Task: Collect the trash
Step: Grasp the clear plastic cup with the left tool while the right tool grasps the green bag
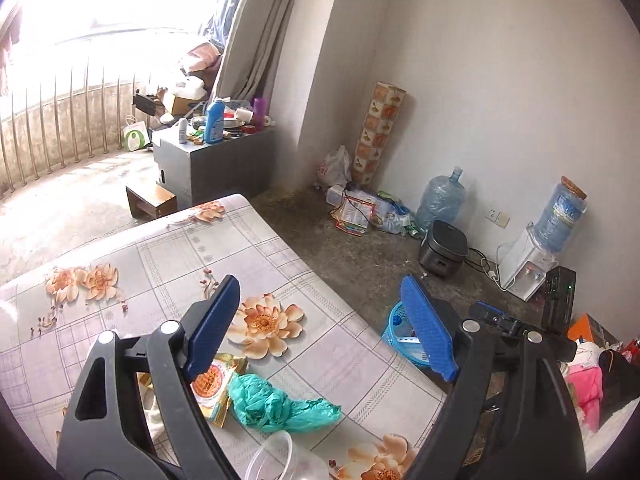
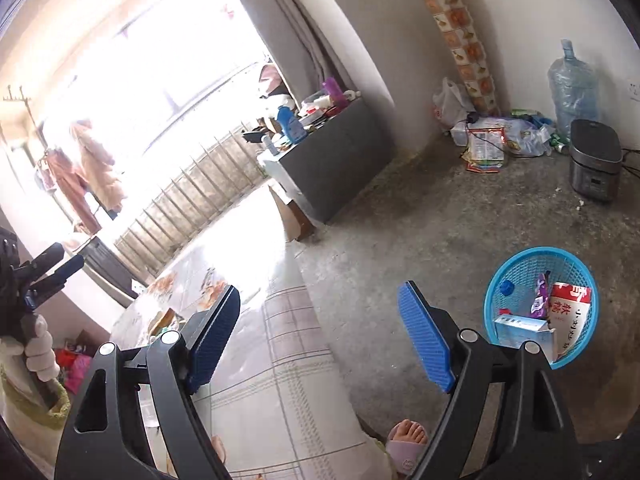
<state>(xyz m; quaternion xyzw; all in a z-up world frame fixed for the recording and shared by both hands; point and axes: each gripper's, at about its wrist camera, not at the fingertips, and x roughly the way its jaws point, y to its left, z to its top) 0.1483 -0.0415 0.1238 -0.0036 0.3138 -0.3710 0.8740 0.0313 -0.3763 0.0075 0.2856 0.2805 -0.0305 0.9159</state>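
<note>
**Desk:** What does your left claw (image 1: 324, 330) show over the surface (image 1: 168, 248)?

**Caption writer:** Your left claw hangs above the floral-cloth surface with its blue pads spread wide and nothing between them. Below it, toward 7 o'clock in the left wrist view, a crumpled green plastic bag (image 1: 276, 402) lies on the cloth, touching a gold-and-red snack wrapper (image 1: 214, 388). A clear plastic cup (image 1: 280, 460) sits at 6 o'clock, near the frame's edge.

**Desk:** And your right claw (image 2: 320, 338)?

**Caption writer:** Its pads also stand well apart, empty, over the edge of the surface and the concrete floor (image 2: 420, 220). At 4 o'clock in the right wrist view, the blue mesh basket (image 2: 588, 280) stands on the floor, holding a red-and-white carton (image 2: 568, 316), a purple wrapper (image 2: 540, 292), a pale blue box (image 2: 520, 328) and a blue cap (image 2: 506, 288).

**Desk:** Anything else in your frame?

**Caption writer:** Your gloved left hand (image 2: 40, 350) grips its handle at 9 o'clock. A sandalled foot (image 2: 406, 438) shows at 6 o'clock. More wrappers (image 2: 486, 148) litter the far corner at 1 o'clock, beside a rice cooker (image 2: 596, 160).
</note>
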